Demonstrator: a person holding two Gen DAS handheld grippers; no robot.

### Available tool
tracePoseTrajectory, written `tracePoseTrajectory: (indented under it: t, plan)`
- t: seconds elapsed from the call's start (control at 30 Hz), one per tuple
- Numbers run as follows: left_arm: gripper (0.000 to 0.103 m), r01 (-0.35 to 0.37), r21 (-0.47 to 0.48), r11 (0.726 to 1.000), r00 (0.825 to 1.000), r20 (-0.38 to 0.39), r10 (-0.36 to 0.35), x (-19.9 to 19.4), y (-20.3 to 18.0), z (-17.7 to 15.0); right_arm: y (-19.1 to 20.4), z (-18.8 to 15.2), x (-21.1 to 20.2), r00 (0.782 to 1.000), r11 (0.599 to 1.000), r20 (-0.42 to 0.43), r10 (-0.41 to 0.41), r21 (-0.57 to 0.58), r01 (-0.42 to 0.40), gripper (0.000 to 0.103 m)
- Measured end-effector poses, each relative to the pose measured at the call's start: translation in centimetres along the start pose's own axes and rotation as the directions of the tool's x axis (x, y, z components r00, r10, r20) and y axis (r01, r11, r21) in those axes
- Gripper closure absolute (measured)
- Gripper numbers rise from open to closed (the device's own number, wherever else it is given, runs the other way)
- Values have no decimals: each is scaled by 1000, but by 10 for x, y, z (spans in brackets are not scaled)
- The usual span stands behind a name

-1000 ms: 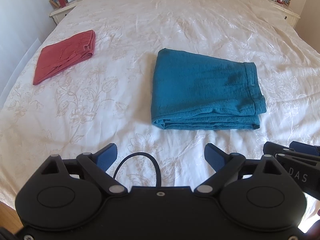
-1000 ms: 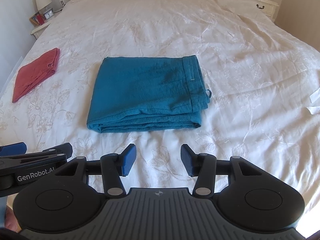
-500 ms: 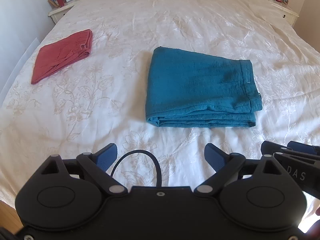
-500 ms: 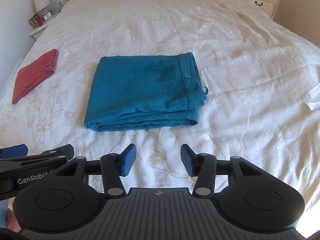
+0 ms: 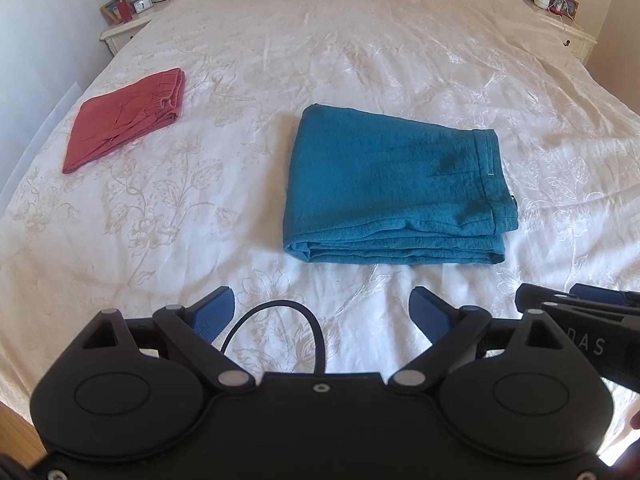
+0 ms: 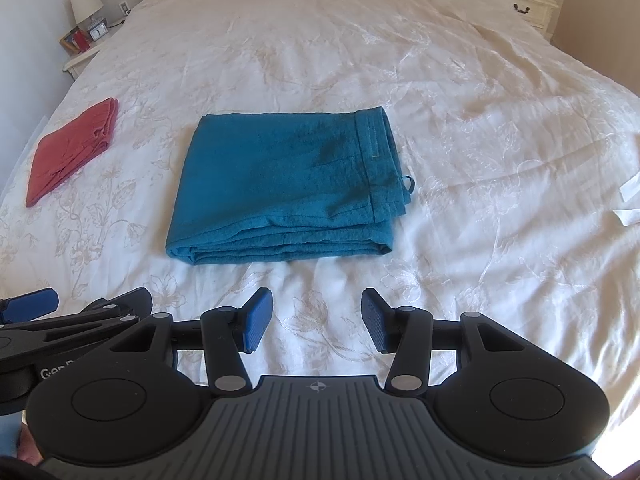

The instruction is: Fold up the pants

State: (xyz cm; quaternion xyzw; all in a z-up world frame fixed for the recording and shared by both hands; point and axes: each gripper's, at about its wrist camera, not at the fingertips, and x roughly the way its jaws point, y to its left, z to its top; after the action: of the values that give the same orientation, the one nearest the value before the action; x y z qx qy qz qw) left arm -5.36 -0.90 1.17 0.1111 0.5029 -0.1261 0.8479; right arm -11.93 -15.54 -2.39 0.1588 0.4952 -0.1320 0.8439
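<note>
Pants [image 5: 394, 188] sit folded mid-bed [image 5: 360, 60], layered edge facing me, red pants [image 5: 124, 118] well apart on the left. Risk: snagging that stacked edge would peel the layers open. Left tongs [image 5: 322, 312] wide apart, empty, tilted down short of the fold; right tongs [image 6: 316, 318] apart, empty, same tilt.

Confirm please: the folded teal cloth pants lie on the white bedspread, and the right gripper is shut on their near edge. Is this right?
Not quite. The right gripper is open and holds nothing, short of the folded teal cloth pants, as the right wrist view shows. The pants do lie on the white bedspread.
</note>
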Motion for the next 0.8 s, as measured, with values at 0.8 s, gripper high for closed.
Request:
tracePoseTrajectory:
  t: [0.8]
  plan:
    - [8, 6, -26, 1000, 1000, -22, -6, 9, 3, 2, 5, 5, 7, 1000, 1000, -12, 2, -27, -2, 55]
